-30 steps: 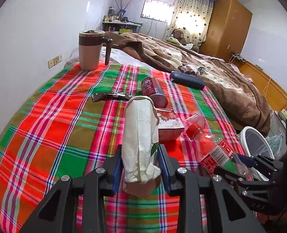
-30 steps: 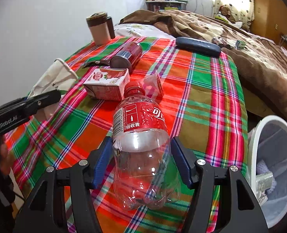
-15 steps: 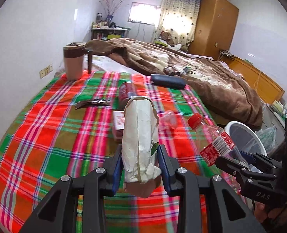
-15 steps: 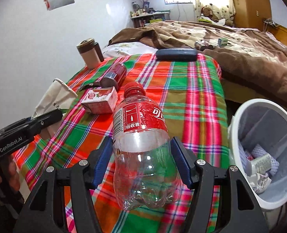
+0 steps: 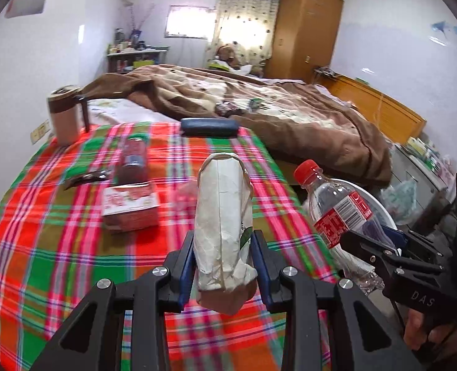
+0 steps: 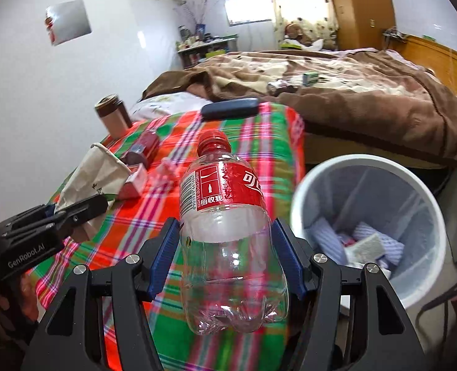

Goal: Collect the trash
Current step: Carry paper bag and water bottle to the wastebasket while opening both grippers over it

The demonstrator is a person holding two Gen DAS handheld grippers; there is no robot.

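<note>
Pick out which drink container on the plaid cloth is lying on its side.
The red can, lying flat between the upright tan mug and the red carton. The plastic bottle is off the cloth, in the right tongs.

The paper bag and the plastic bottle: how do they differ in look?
The paper bag is opaque, white and creased; the plastic bottle is clear with a red label and cap. The bag is flat and narrow, the bottle round and wider. Both are held off the bed, the bag in the left claw, the bottle in the right claw.
</note>
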